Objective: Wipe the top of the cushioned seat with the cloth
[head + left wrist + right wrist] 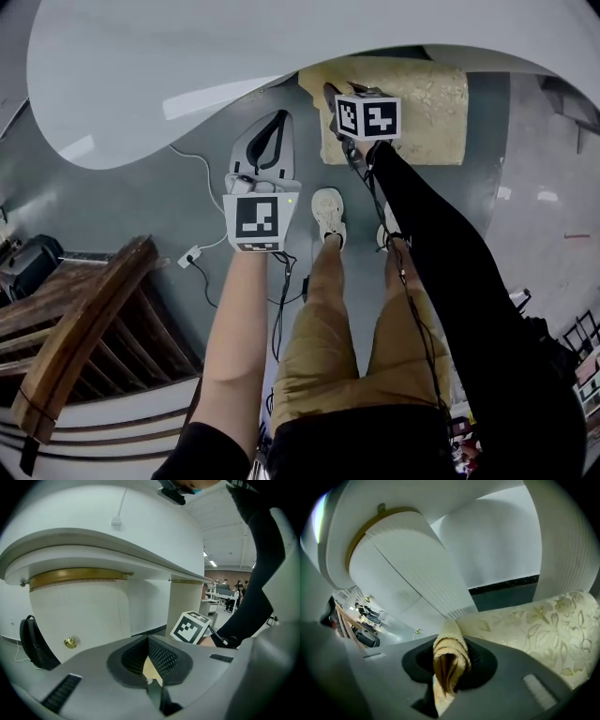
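Note:
The cushioned seat (pixel 412 108) is a block covered in pale gold floral fabric on the grey floor; the right gripper view has it at the right (pixel 548 630). My right gripper (pixel 336 103) hovers at the seat's left edge, its marker cube hiding most of the jaws. It is shut on a folded tan cloth (pixel 450 660), which sticks up between the dark pads. My left gripper (pixel 278 122) hangs over the floor left of the seat, apart from it. Its jaws (pixel 148 641) meet at the tips with nothing held.
A large white round tabletop (pixel 187 66) overhangs the far side, and its ribbed pedestal (pixel 408 583) stands beside the seat. A wooden chair (pixel 84 328) is at the lower left. A white cable and plug (pixel 192 255) lie on the floor. The person's shoes (pixel 328 216) stand in front of the seat.

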`<state>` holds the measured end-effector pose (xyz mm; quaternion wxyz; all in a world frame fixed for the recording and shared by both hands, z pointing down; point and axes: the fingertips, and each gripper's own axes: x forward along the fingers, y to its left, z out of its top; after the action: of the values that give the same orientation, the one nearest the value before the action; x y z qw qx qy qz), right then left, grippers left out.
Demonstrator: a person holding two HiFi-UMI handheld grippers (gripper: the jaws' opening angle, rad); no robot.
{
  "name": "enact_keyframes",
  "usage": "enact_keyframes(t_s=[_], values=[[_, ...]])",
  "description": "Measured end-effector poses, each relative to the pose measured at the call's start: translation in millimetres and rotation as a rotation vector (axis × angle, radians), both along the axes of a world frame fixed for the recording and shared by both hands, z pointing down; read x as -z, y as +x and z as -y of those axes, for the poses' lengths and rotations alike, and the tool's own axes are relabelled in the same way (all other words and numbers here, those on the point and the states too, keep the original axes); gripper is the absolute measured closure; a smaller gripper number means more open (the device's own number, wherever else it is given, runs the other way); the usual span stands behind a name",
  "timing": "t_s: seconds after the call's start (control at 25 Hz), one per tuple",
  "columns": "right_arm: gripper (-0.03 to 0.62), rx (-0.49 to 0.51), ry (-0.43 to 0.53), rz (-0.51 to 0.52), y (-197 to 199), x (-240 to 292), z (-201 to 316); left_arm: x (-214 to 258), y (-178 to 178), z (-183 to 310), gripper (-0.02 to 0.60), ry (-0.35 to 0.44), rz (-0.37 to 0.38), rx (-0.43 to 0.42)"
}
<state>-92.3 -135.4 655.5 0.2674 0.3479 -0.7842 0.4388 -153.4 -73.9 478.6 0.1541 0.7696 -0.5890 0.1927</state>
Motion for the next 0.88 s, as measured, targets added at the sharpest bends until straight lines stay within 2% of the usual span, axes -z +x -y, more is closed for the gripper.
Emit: enact_keyframes(t_s=[0.12,0.24,0.36,0.64,0.88], values=[[0.534,0.009,0.0,-0.014,16,-5,6,-5,-1,-2,0.574,-0.007,-0.004,0.003],[0.534,0.032,0.048,-0.067,37,0,15,-7,6,2,0.574,-0.008,-0.013,-0.004],[0.534,-0.011,0.066,-0.12,72,2,28,-5,19,9,0.574,-0.004,-0.014,-0.022],[0.534,-0.15,0.067,-0.228,195,0,56,1,60,26,0.574,0.008,-0.019,-0.056],[0.534,-0.228,0.077,-0.384,301,0,71,1,92,29,0.574,0.007,-0.022,-0.076]])
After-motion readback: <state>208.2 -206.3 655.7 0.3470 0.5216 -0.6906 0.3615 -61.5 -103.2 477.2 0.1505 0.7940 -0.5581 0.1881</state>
